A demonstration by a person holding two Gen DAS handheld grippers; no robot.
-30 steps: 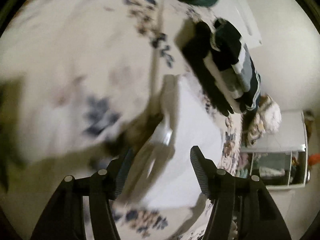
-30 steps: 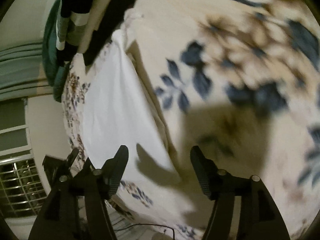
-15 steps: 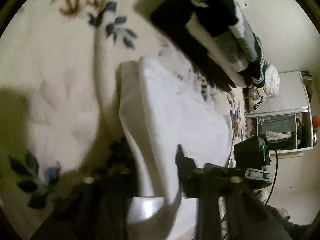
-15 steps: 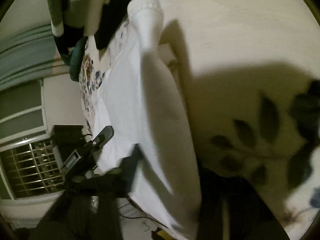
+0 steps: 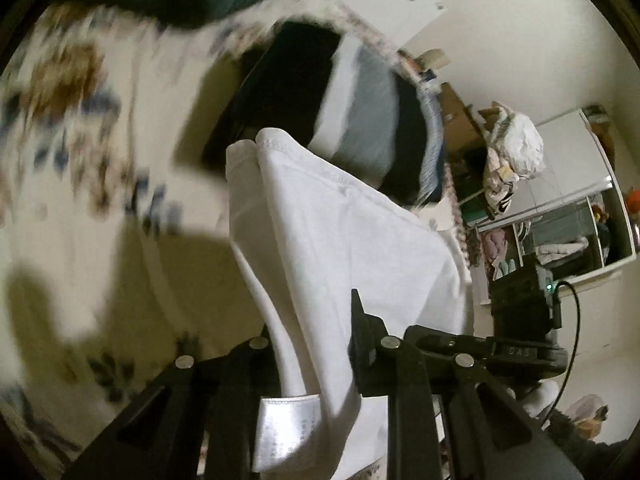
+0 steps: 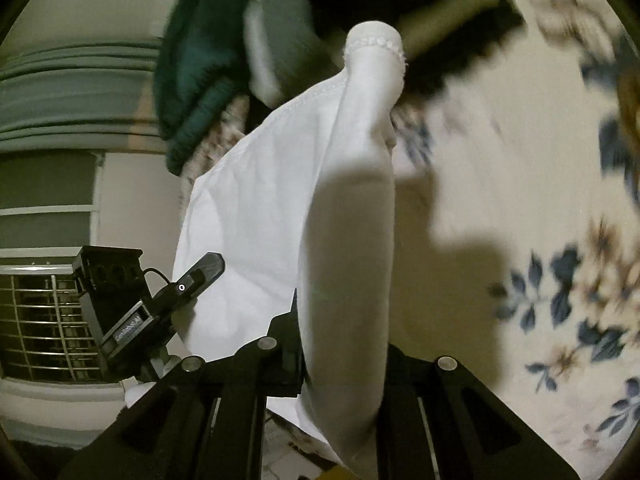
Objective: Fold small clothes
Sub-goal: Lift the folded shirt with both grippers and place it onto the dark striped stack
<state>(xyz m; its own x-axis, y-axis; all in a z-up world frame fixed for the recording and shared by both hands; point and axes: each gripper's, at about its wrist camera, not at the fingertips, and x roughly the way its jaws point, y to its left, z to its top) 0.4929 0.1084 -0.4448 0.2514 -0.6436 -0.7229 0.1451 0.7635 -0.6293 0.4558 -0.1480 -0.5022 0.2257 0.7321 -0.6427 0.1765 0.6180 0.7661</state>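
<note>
Now the white garment [image 5: 344, 240] hangs lifted off the floral bed [image 5: 92, 216], where a second ago it lay flat. Both tools have just closed on it: the left tool [image 5: 316, 364] pinches one edge, the right tool [image 6: 344, 364] another, ready for folding.

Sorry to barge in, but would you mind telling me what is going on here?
A person is folding a small white garment over a floral bedsheet. The left gripper and the right gripper have just been closing and are each shut on an edge of it, holding it raised off the sheet. Other clothes lie piled beyond.
</note>
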